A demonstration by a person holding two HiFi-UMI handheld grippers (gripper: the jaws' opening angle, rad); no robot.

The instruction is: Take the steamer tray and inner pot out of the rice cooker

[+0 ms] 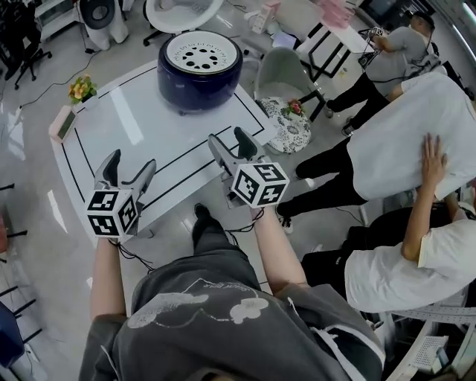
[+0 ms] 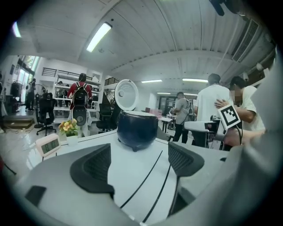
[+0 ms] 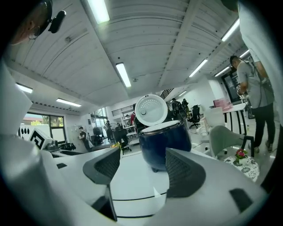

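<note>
A dark blue rice cooker (image 1: 199,72) stands at the far side of the white table (image 1: 149,141), lid (image 1: 183,10) swung up behind it. A white steamer tray (image 1: 201,52) with round holes sits in its mouth; the inner pot is hidden beneath. The cooker (image 2: 136,128) shows ahead in the left gripper view, and the cooker (image 3: 164,140) again in the right gripper view. My left gripper (image 1: 129,170) is open and empty over the table's near left edge. My right gripper (image 1: 233,141) is open and empty near the table's right front, well short of the cooker.
A small pot of yellow flowers (image 1: 80,88) and a little white clock (image 1: 64,123) sit at the table's left end. A grey chair (image 1: 286,78) and a patterned round stool (image 1: 291,125) stand right of the table. Several people (image 1: 416,141) stand at the right.
</note>
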